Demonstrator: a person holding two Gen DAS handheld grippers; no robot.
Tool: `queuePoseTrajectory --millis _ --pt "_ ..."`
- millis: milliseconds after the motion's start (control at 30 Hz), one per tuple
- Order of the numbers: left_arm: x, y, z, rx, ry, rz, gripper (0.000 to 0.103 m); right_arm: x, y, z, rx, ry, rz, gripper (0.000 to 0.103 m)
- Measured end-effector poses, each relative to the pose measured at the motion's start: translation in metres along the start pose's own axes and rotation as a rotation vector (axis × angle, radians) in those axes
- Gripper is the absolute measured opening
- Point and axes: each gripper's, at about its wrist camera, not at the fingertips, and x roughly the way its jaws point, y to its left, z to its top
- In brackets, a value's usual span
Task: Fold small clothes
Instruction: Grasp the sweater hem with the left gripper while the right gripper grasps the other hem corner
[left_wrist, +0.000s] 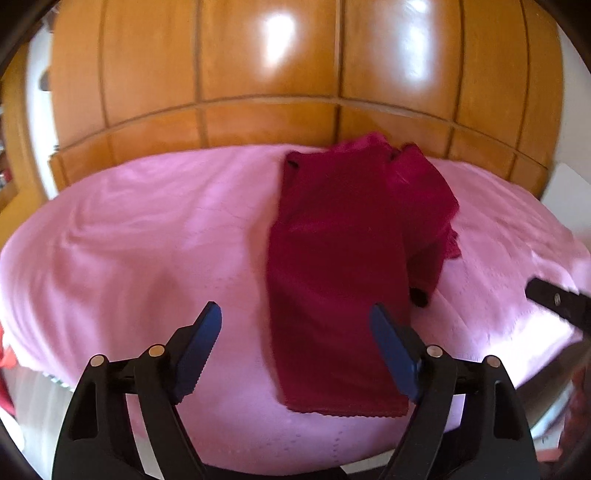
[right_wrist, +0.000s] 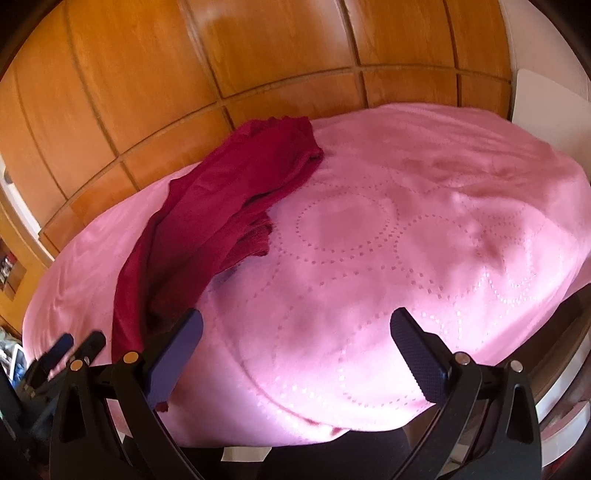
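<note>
In front of me stands a tall glossy wardrobe of orange-brown wooden panels (left_wrist: 269, 74), split by dark seams into upright doors with a row of low panels beneath. Two bright patches of light glare off its lacquer. Below it spreads a pink bedspread with dotted stitched circles (right_wrist: 406, 258), softly wrinkled, lit from my right. A white wall (right_wrist: 543, 107) shows at the right edge, and cluttered wooden shelving (right_wrist: 9, 273) at the left.
</note>
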Motion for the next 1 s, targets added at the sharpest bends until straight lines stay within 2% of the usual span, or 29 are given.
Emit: queuePoseTrajectory --millis 167,367,400,433,467,500,567,600,633,667,700,800,867,1000 --pt "0.015 -0.007 0.001 0.061 0.062 -0.084 0.082 0.015 -0.009 0.023 0.044 0.034 0.044 0.101" --pt "0.026 -0.033 -0.009 0.194 0.097 -0.124 0.082 0.041 0.011 0.062 -0.029 0.007 0.098 0.094" --pt "0.028 -0.039 -0.011 0.225 0.097 -0.119 0.078 0.047 0.015 0.068 -0.044 0.004 0.101 0.091" --pt "0.03 -0.044 -0.013 0.256 0.092 -0.105 0.06 0.058 0.021 0.077 -0.063 0.002 0.101 0.089" --pt "0.036 -0.047 -0.013 0.276 0.105 -0.108 0.049 0.067 0.025 0.083 -0.069 0.007 0.104 0.087" --pt "0.041 -0.048 -0.013 0.275 0.125 -0.122 0.032 0.081 0.029 0.093 -0.068 0.022 0.109 0.085" --pt "0.046 -0.043 -0.01 0.248 0.129 -0.134 0.017 0.103 0.033 0.103 -0.073 0.043 0.098 0.082" --pt "0.046 -0.041 -0.008 0.238 0.129 -0.147 0.009 0.118 0.035 0.109 -0.083 0.062 0.088 0.072" --pt "0.045 -0.037 -0.005 0.224 0.132 -0.163 0.007 0.127 0.037 0.112 -0.091 0.086 0.093 0.06" --pt "0.043 -0.03 0.0 0.203 0.135 -0.18 0.007 0.137 0.039 0.115 -0.101 0.125 0.118 0.026" --pt "0.04 -0.023 0.005 0.177 0.13 -0.194 0.006 0.143 0.041 0.118 -0.109 0.154 0.146 0.013" --pt "0.027 0.01 0.029 0.06 0.096 -0.233 0.006 0.127 0.046 0.128 -0.173 0.094 0.144 0.011" --pt "0.018 0.042 0.055 -0.041 0.043 -0.237 0.006 0.11 0.033 0.141 -0.148 0.047 0.161 0.011" --pt "0.015 0.113 0.11 -0.218 -0.054 -0.181 0.005 0.081 -0.01 0.175 -0.13 -0.064 0.061 0.011"
